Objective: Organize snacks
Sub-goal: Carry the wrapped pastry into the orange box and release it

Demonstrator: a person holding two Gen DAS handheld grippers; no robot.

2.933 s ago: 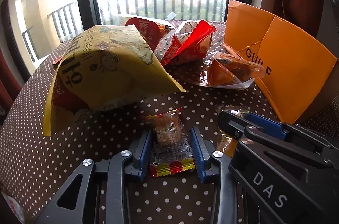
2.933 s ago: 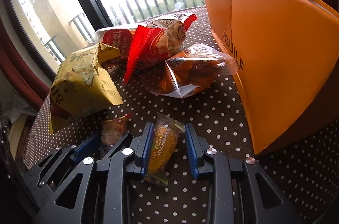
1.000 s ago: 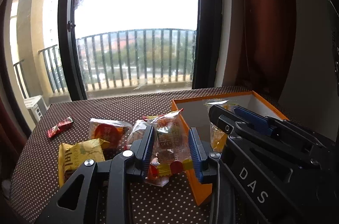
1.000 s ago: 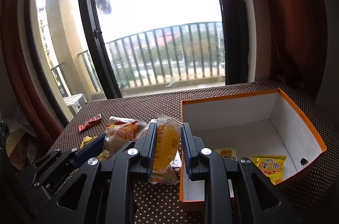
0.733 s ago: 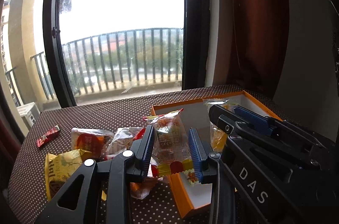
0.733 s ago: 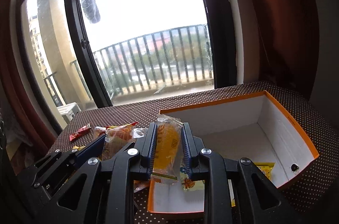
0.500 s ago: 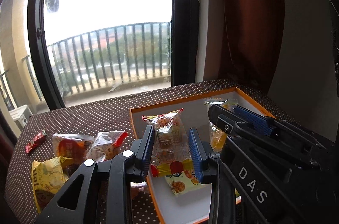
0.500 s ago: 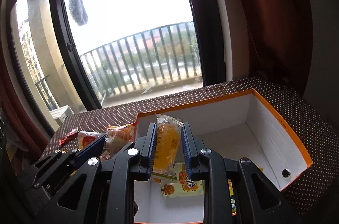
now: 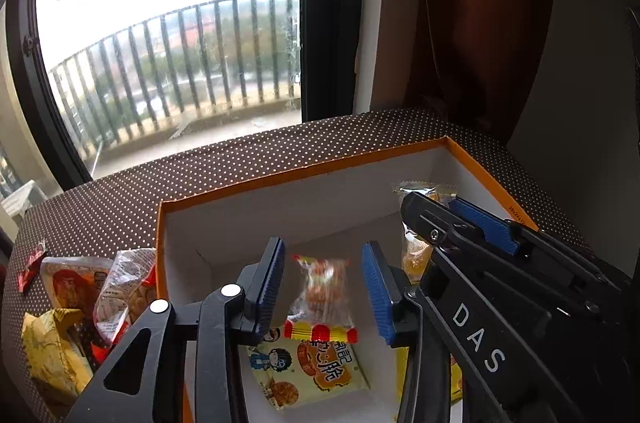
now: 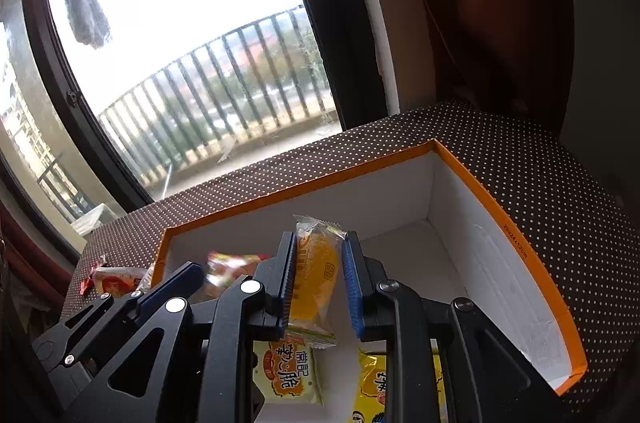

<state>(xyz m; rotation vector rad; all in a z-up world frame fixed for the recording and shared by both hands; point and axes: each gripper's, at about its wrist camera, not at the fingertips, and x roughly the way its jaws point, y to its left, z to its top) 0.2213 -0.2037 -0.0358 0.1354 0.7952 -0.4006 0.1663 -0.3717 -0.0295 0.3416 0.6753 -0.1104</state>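
My left gripper [image 9: 324,291] hangs over the orange box [image 9: 304,171] with its jaws opening. A clear-wrapped snack with a red and yellow end [image 9: 320,293] sits blurred between the blue pads, touching neither. My right gripper [image 10: 318,283] is shut on a yellow cake packet [image 10: 316,271] above the same orange box [image 10: 320,183]. In the left wrist view the right gripper [image 9: 460,223] shows at the right with that yellow cake packet [image 9: 414,257]. The left gripper [image 10: 160,295] shows at the lower left of the right wrist view. A pale yellow snack packet [image 9: 312,371] lies on the box floor.
Left of the box, on the brown dotted tablecloth [image 9: 240,159], lie a red-orange packet [image 9: 72,287], a clear packet [image 9: 124,295], a yellow bag [image 9: 52,355] and a small red wrapper [image 9: 30,269]. A second yellow packet [image 10: 376,391] lies in the box. Window and curtain stand behind.
Both grippers have swung right from the snack pile to over the box. The left jaws have spread, and the clear-wrapped snack now sits loose and blurred between them. The right grip is unchanged.
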